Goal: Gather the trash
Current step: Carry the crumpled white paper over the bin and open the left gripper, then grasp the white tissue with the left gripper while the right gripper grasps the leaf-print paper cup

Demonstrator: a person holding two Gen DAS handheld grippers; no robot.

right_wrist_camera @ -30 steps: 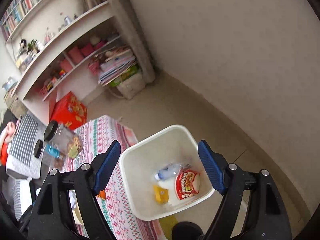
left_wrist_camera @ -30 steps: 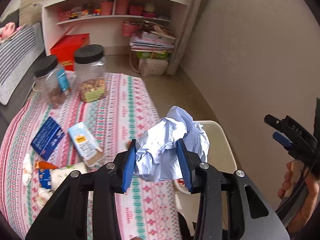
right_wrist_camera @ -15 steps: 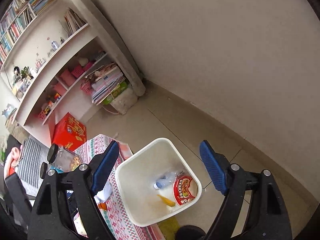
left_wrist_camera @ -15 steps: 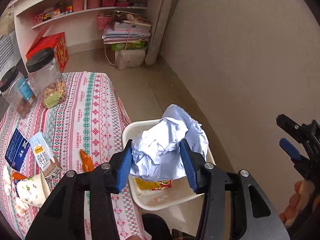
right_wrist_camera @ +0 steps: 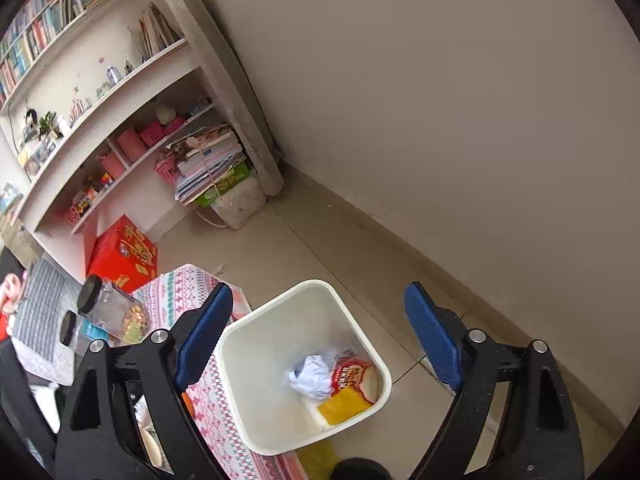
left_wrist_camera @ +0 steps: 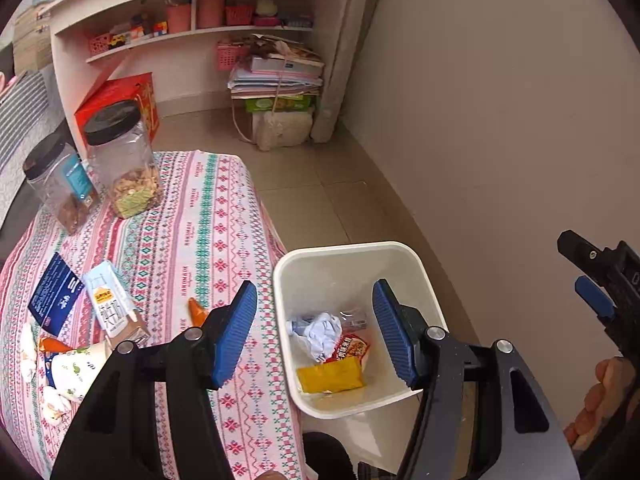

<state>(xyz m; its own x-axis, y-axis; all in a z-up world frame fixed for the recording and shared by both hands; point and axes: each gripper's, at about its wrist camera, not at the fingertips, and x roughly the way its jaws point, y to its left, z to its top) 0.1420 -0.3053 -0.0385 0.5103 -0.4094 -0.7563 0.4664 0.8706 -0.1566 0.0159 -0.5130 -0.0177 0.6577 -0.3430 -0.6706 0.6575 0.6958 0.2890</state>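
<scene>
Left wrist view. The left gripper (left_wrist_camera: 316, 334) hangs above the white bin (left_wrist_camera: 424, 280), which stands on the floor against the right edge of the table (left_wrist_camera: 208, 216). Its jaws have just been opening; nothing is between the blue pads now. The crumpled pale-blue paper (left_wrist_camera: 322, 334) lies inside the bin, loosely balled with many creases. It rests on a clear plastic bottle (left_wrist_camera: 352, 318), beside a red printed snack lid (left_wrist_camera: 349, 348) and a yellow wrapper (left_wrist_camera: 330, 378).

On the patterned cloth, near the table's far left corner, stand two clear jars with black lids: the nearer jar (left_wrist_camera: 128, 160) holds pale snacks at the bottom, the left jar (left_wrist_camera: 60, 184) brown ones. Along the near left edge lie a dark blue packet (left_wrist_camera: 56, 296), a small carton (left_wrist_camera: 114, 308), a paper cup (left_wrist_camera: 78, 368) on its side and an orange scrap (left_wrist_camera: 196, 310). A hand (left_wrist_camera: 596, 400) holds the other gripper at the right margin.

Right wrist view. The right gripper (right_wrist_camera: 318, 338) is spread wide and empty, its jaws having widened a little further; it points down at the same bin (right_wrist_camera: 256, 320). The paper ball (right_wrist_camera: 314, 376) sits near the bin's middle, touching the red lid (right_wrist_camera: 352, 376), with the yellow wrapper (right_wrist_camera: 344, 404) nearest the camera. The bottle is mostly hidden here. Both jars (right_wrist_camera: 108, 312) show at the table's far edge.
</scene>
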